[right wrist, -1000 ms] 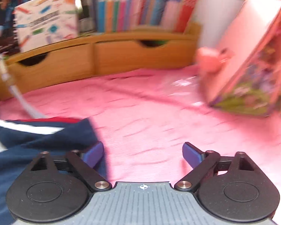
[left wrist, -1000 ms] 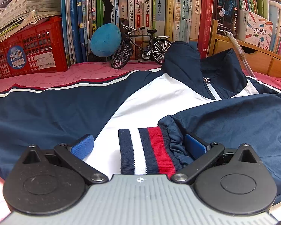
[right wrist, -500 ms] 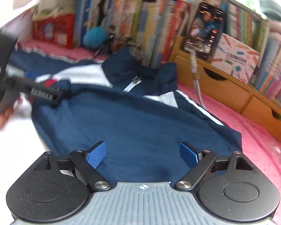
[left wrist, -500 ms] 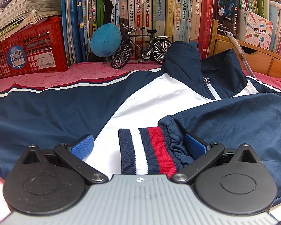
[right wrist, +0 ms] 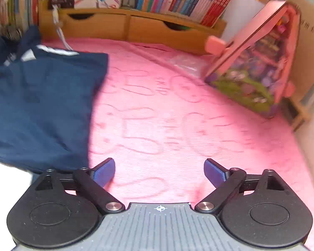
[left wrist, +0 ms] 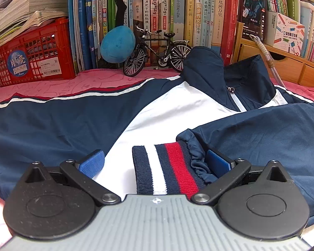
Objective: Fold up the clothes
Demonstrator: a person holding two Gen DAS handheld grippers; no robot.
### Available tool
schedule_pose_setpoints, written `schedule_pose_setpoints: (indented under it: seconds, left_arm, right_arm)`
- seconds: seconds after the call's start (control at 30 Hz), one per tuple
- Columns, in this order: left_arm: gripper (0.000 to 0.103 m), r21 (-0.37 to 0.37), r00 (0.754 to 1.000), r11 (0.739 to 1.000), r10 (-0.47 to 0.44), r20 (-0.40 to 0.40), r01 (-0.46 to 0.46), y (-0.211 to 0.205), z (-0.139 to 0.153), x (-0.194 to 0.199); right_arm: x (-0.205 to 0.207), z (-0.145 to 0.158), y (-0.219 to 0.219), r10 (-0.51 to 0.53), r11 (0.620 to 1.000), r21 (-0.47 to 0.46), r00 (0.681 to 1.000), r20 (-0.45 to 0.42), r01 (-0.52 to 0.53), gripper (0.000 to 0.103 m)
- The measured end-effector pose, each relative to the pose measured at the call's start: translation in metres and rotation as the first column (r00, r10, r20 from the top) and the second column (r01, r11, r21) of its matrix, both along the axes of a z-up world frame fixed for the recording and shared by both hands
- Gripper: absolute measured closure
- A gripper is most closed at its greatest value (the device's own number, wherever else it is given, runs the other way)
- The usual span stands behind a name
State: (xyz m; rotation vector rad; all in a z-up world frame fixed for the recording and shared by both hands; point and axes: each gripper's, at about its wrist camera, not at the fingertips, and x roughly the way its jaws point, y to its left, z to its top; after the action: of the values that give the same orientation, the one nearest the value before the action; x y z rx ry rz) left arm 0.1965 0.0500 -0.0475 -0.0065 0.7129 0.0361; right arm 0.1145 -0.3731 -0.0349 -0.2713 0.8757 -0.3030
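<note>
A: Where is the jacket (left wrist: 77, 125) lying right now?

B: It is lying spread over the pink blanket (left wrist: 58, 85), with its collar (left wrist: 205, 67) pointing toward the row of books (left wrist: 178, 10). One sleeve is lying folded across the white chest panel, so its striped cuff (left wrist: 167, 167) is resting on the chest, on the side away from the collar.

A: And what is the left gripper (left wrist: 155, 165) doing?

B: It is hovering with its jaws spread, one on each side of the cuff, pinching nothing. I judge it is placed that way either to let the sleeve go or to take it up; the scene fits both.

A: The right gripper (right wrist: 159, 171)?

B: It is also spread wide and holding nothing, hanging over bare blanket just beside the jacket's navy edge (right wrist: 90, 113), on the side far from the collar. That view is blurred, so it is possibly swinging.
</note>
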Motion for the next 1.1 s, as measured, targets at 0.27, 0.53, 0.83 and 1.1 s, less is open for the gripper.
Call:
schedule_pose_setpoints:
  seconds: [0.27, 0.53, 0.83, 1.1]
  left_arm:
    - [0.000, 0.000, 1.000, 1.000, 0.000, -0.001, 0.000, 0.000, 0.001, 0.000]
    - [0.000, 0.000, 1.000, 1.000, 0.000, -0.001, 0.000, 0.000, 0.001, 0.000]
    - [0.000, -0.002, 1.000, 1.000, 0.000, -0.001, 0.000, 0.000, 0.001, 0.000]
    - [0.000, -0.002, 1.000, 1.000, -0.001, -0.002, 0.001, 0.000, 0.001, 0.000]
  right_arm:
    - [-0.037, 0.034, 0.008, 0.052, 0.976, 0.201, 0.988, 0.147, -0.081, 0.014]
    - [-0.019, 0.026, 0.042, 0.160, 0.959, 0.211, 0.976, 0.150, -0.189, 0.012]
    - [-0.038, 0.023, 0.022, 0.033, 0.986, 0.161, 0.993, 0.110, -0.051, 0.009]
    - [-0.088, 0.060, 0.003, -0.008, 0.990, 0.140, 0.982, 0.189, -0.019, 0.008]
